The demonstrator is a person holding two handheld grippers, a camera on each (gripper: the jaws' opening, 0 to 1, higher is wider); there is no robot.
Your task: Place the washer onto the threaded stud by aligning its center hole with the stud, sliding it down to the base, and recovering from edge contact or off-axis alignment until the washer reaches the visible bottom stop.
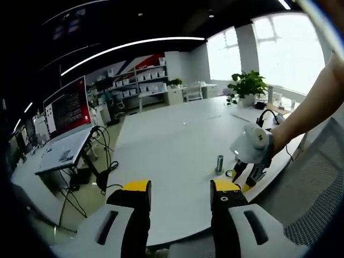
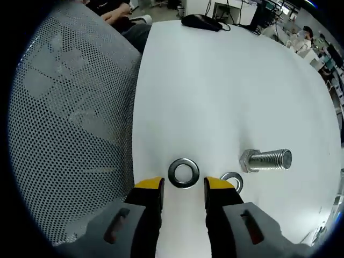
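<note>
So we look for words first, but we can't read any: the red screen [image 1: 69, 109] far off in the left gripper view has marks too small to make out, and the right gripper [image 1: 248, 179] there has a small dark mark on its white body that we can't read either. In the right gripper view the big washer [image 2: 183, 173] lies flat on the white table [image 2: 226, 91], w/ its hole facing up, just in front of the right gripper [image 2: 183, 189] and between its two yellow-tipped jaws. Those jaws are apart and hold nothing; we can't tell if they touch the washer. A smaller washer [image 2: 232, 181] lies flat just beside the right jaw tip. The threaded stud [image 2: 266, 159] sits a bit to the right of both; in this view its long axis runs across the picture, hex base at the left & threaded end at the right. In the left gripper view the same stud [image 1: 219, 163] stands up on the table [image 1: 172, 140], thin and tall, near the table edge, w/ a washer [image 1: 230, 173] flat just beside it and the right gripper, held by a person's arm [image 1: 312, 107], tipped down close to it. The left gripper [image 1: 179, 191] has its jaws apart w/ nothing between them, well back from the stud. That view also shows a potted plant [image 1: 247, 86] and shelves [image 1: 137, 80]; the right gripper view shows a mesh chair back [image 2: 70, 134] and a dark mouse-like thing [image 2: 201, 21].
</note>
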